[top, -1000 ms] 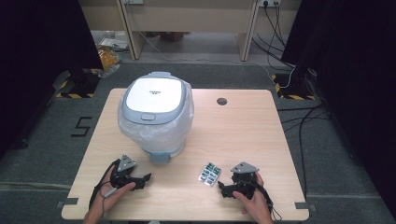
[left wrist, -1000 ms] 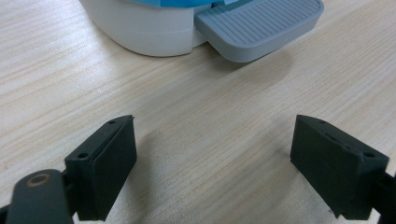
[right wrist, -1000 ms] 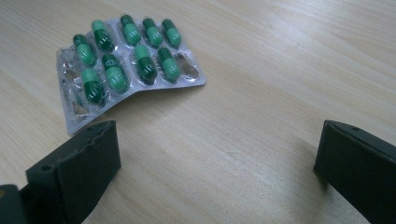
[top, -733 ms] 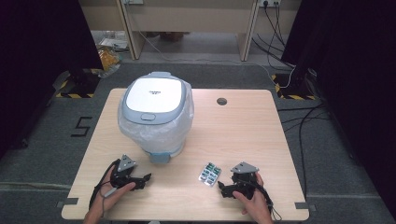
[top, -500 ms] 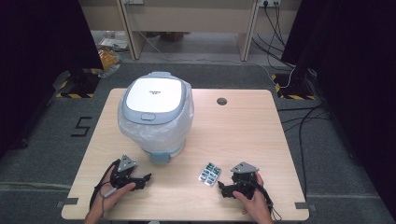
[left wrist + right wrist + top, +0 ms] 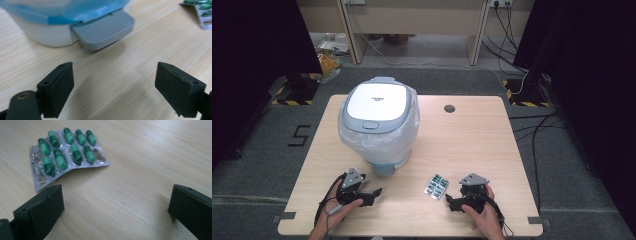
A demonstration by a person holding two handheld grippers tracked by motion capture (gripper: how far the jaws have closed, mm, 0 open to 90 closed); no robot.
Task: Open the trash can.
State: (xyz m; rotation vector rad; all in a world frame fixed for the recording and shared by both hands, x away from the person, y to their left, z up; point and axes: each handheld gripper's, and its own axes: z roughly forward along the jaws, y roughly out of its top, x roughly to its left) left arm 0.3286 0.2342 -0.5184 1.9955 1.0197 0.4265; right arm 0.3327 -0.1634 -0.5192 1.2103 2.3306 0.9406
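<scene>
Glossy foil blister pack (image 6: 67, 155) on matt pale wood-grain table (image 6: 150, 157); tongs (image 6: 116, 212) matt black plastic.

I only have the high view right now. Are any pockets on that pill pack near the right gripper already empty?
Observer: Yes. The pill pack has a few flattened, empty pockets; the rest hold green capsules.
Operator: Are the right gripper's jaws open?
Observer: The right gripper is wide open, and the pack lies ahead of its jaws, not between them.
Operator: And the left?
Observer: The left gripper is open too, pointing at the grey pedal of the bin.
</scene>
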